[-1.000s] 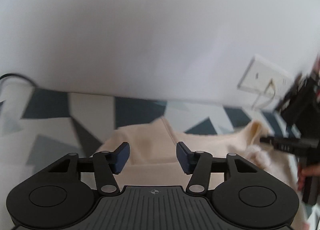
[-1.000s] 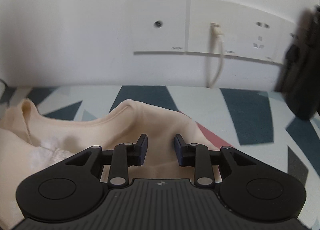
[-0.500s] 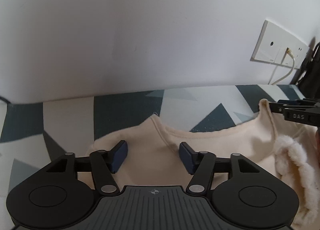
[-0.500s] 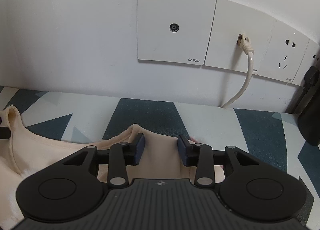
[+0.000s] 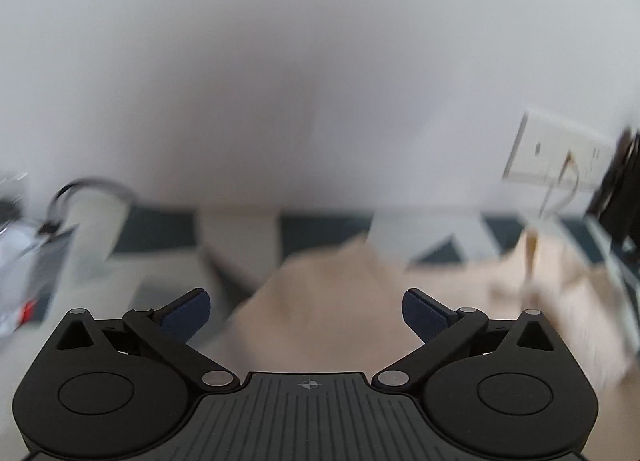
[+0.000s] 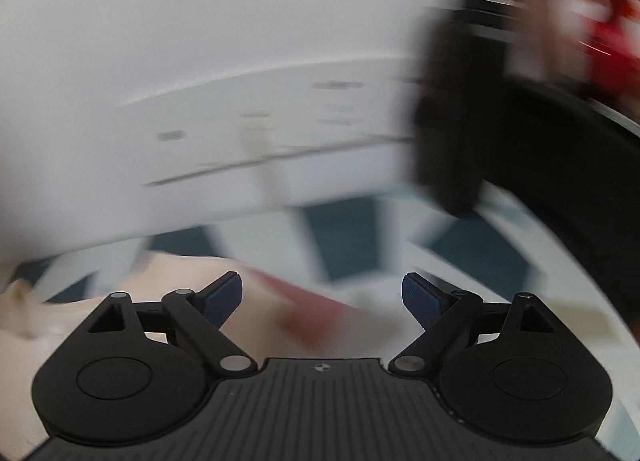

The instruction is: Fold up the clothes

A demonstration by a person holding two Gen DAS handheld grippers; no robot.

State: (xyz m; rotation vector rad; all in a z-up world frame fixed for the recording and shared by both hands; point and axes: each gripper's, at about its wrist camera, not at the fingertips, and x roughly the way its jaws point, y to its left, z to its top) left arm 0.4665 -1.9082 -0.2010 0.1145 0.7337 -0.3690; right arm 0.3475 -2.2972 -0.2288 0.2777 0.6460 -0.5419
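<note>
Both views heavily motion-blurred. Left gripper (image 5: 306, 311): black two-finger tongs, blue-padded fingers (image 5: 186, 313) spread wide apart, nothing between them. Right gripper (image 6: 322, 297): same build, blue pads (image 6: 420, 301) also spread wide, nothing held.

Cream-coloured soft fabric garment (image 5: 320, 301) lies on the tabletop just ahead of the left tongs, its near part showing through the gap between the fingers and running off to the right of them. A raised peak of the cloth sits ahead and slightly right of the gap. In the right wrist view the same cream garment (image 6: 176, 273) sits ahead-left of the right tongs, behind the left finger and below it at the frame's left edge. Neither gripper touches it as far as the blur allows.

Surface is a tabletop with a dark-teal, grey and white triangle pattern (image 5: 240, 233); a reddish patch of it, or possibly something lying on it, shows between the right tongs' fingers (image 6: 308, 317), too smeared to say which.

Plain white wall (image 5: 280, 81) fills the area ahead of both tongs. White wall socket panel with a pale cable (image 5: 556, 161) is far ahead-right of the left tongs; in the right view the panel (image 6: 280, 133) is straight ahead. Large black blurred object (image 6: 460, 109) ahead-right of the right tongs. Dark looped cable (image 5: 92, 189) ahead-left of the left tongs.
</note>
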